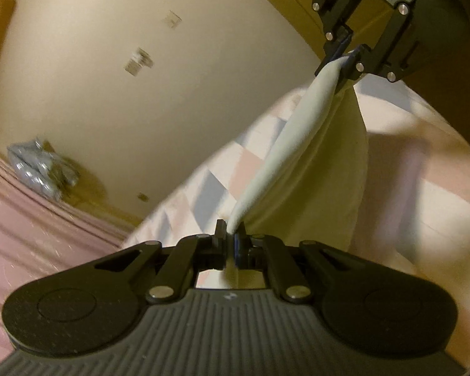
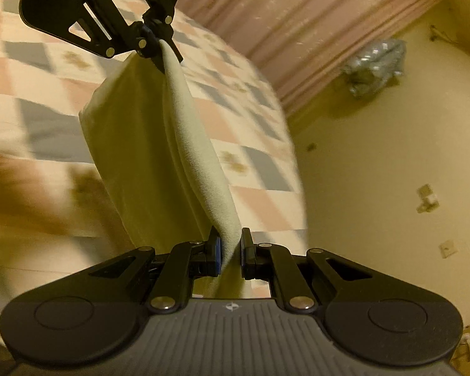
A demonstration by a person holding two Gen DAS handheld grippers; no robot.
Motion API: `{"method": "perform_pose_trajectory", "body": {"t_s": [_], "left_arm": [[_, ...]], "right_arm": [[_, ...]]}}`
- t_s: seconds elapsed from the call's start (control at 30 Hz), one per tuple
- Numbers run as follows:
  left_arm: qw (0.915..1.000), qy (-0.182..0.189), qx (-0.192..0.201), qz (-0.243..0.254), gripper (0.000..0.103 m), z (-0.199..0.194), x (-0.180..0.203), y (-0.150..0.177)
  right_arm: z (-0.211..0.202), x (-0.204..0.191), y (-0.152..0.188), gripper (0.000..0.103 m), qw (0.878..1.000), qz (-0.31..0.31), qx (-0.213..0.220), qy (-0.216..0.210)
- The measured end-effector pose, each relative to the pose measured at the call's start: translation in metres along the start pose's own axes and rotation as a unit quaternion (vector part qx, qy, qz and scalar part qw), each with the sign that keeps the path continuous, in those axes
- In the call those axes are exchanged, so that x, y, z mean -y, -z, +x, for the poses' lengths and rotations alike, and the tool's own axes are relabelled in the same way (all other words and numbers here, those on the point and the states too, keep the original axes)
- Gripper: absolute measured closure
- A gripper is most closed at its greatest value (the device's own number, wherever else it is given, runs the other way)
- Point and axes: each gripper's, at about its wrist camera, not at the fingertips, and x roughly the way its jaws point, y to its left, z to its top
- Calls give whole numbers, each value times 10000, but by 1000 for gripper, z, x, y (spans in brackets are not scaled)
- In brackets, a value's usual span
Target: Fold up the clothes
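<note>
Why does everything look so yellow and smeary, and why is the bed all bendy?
Left wrist view: warm yellowish light, the checked bedspread smeared by motion, the pale cloth and left gripper sharper. Right wrist view: fisheye lens bends the bed's edge, a blurred brown smear at left, right gripper crisp.

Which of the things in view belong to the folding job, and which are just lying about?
Job:
- pale cloth
- left claw, shut on it
- right claw, shut on it
- checked bed cover

Lying about:
- crumpled silvery bag on the floor
- pink curtain
</note>
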Motion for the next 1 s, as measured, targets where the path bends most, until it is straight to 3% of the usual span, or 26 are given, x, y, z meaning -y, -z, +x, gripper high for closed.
{"method": "perform_pose_trajectory", "body": {"t_s": [0.1, 0.2, 0.4, 0.47, 0.63, 0.77, 0.87, 1.0], "left_arm": [[9997, -169, 177, -67, 99, 23, -7, -12], [9998, -16, 146, -130, 100, 49, 16, -5], [9936, 970, -573, 26, 100, 112, 135, 59], [9920, 1055, -692, 40, 100, 121, 158, 75], [9937, 927, -624, -46, 95, 123, 162, 84], [9942, 851, -641, 132, 93, 126, 155, 85], [9946, 787, -626, 271, 93, 129, 157, 90], [9945, 757, -639, 331, 99, 127, 163, 91]], "right_arm": [[16, 34, 4, 94, 9994, 0, 80, 332], [31, 40, 19, 94, 9988, -28, 99, 482], [94, -38, 85, 94, 9988, 39, -444, -203], [106, -71, 105, 94, 9971, -59, -602, -457], [105, -94, 124, 91, 9970, -227, -597, -436], [96, -97, 128, 77, 9969, -409, -604, -293], [103, -97, 126, 77, 9961, -510, -652, -293], [118, -91, 121, 94, 9955, -479, -707, -407]]}}
